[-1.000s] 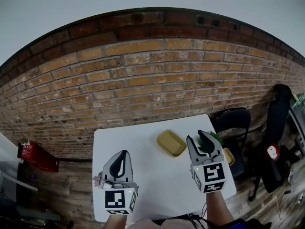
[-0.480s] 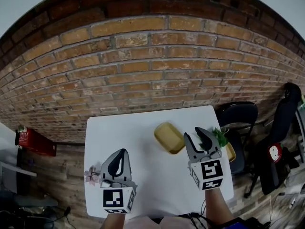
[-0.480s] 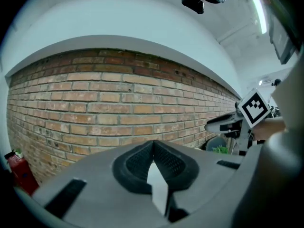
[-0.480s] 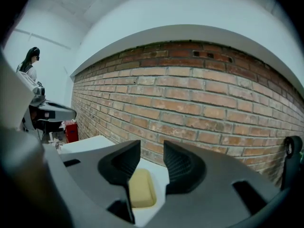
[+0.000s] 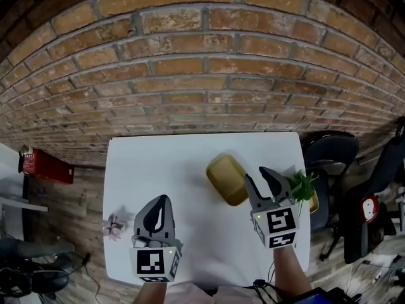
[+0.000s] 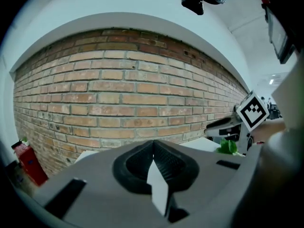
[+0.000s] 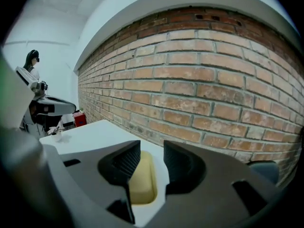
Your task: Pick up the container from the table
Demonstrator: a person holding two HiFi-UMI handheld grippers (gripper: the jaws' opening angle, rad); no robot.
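Observation:
The yellow container (image 5: 226, 178) lies on the white table (image 5: 171, 163), right of its middle. My right gripper (image 5: 257, 177) hovers just right of the container, jaws open and empty. In the right gripper view the container (image 7: 142, 180) shows through the gap between the jaws of the right gripper (image 7: 151, 147), a short way ahead and below. My left gripper (image 5: 162, 201) hangs over the near left part of the table, shut on nothing. In the left gripper view the tips of the left gripper (image 6: 153, 144) meet, with the brick wall beyond.
A small pink flower (image 5: 115, 225) sits at the table's left edge and a green plant (image 5: 301, 185) at its right edge. A dark chair (image 5: 335, 152) stands to the right. A red object (image 5: 44, 168) lies on the floor at the left. A brick wall (image 5: 202, 75) runs behind.
Both grippers have come down toward the table. The right one now sits closer beside the container. The head view has tilted further down, so the table fills more of it.

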